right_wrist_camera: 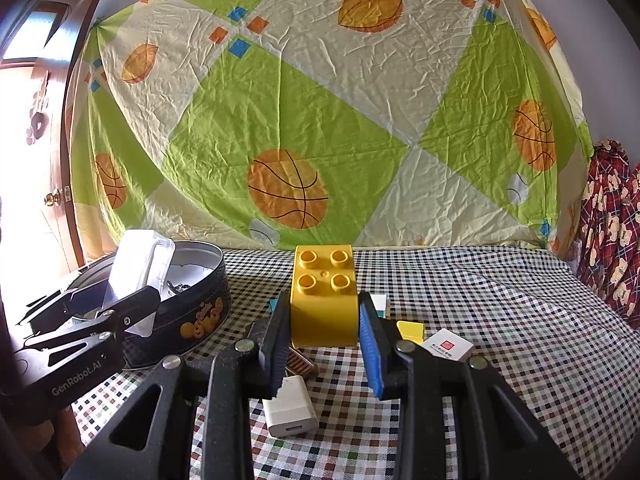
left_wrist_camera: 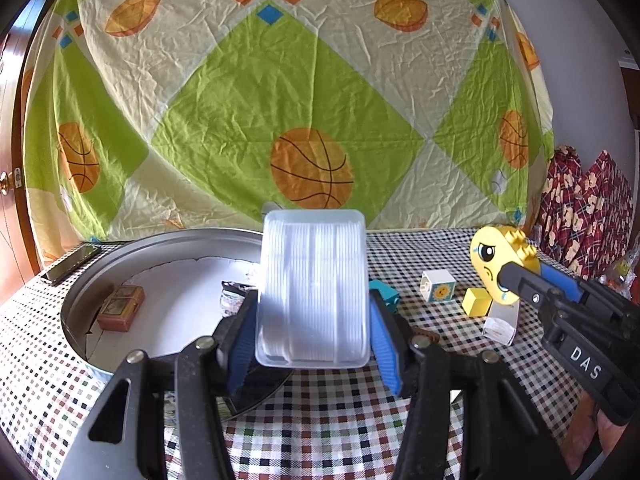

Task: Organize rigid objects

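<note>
Two tongs are at work. The left gripper (left_wrist_camera: pixel 314 328) pinches one translucent plastic box (left_wrist_camera: pixel 314 288), held above the near rim of one round tin (left_wrist_camera: pixel 80 280); one small brown case (left_wrist_camera: pixel 122 307) lies inside it. The right gripper (right_wrist_camera: pixel 324 332) pinches one yellow brick (right_wrist_camera: pixel 324 300) with four studs. Below it lies one white charger (right_wrist_camera: pixel 290 412); one white card box (right_wrist_camera: pixel 448 350) sits just to its right. A checkered tablecloth (right_wrist_camera: pixel 500 320) covers the table, backed by a basketball-print sheet (right_wrist_camera: pixel 320 100).

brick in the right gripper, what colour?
Yellow brick, four studs on top; a crying face on one side. Best in the right wrist view.
</note>
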Tool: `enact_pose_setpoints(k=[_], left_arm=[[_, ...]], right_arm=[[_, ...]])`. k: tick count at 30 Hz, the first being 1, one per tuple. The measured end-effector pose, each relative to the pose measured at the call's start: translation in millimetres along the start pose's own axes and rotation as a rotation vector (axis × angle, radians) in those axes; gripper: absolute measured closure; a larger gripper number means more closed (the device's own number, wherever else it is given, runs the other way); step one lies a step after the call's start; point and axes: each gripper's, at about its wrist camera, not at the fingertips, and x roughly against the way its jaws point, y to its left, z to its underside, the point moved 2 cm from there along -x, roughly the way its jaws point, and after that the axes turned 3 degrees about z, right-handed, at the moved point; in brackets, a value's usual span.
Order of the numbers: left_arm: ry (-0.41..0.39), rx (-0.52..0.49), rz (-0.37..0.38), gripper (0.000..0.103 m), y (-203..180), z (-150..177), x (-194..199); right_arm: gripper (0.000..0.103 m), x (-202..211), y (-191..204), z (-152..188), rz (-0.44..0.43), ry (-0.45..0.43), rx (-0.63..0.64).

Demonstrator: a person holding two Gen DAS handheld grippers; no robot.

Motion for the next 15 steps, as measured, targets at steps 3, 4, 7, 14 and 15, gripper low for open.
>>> enact_pose_setpoints(k=[3, 4, 7, 14, 15], left_arm=[[0.006, 0.013, 0.003, 0.051, 3.2, 0.0, -0.8], [0.006, 0.014, 0.004, 0.051, 3.7, -0.2, -0.9], [0.003, 0.021, -0.005, 0.051, 7.3, -0.2, -0.1], [0.013, 0.072, -0.013, 0.051, 27.3, 0.8, 0.9], [0.012, 0.074, -0.014, 0.051, 28.5, 0.9, 1.8]], right_arm=[[0.069, -1.9, 3.7, -0.4, -0.012, 0.000, 0.002], [0.069, -2.6, 4.8, -0.6, -0.017, 0.000, 0.002], [0.069, -4.8, 8.3, -1.1, -0.028, -0.001, 0.002], [0.069, -8.6, 19.6, -1.6, -0.048, 0.004, 0.012], [0.069, -8.7, 21.3, -1.7, -0.051, 0.004, 0.014]])
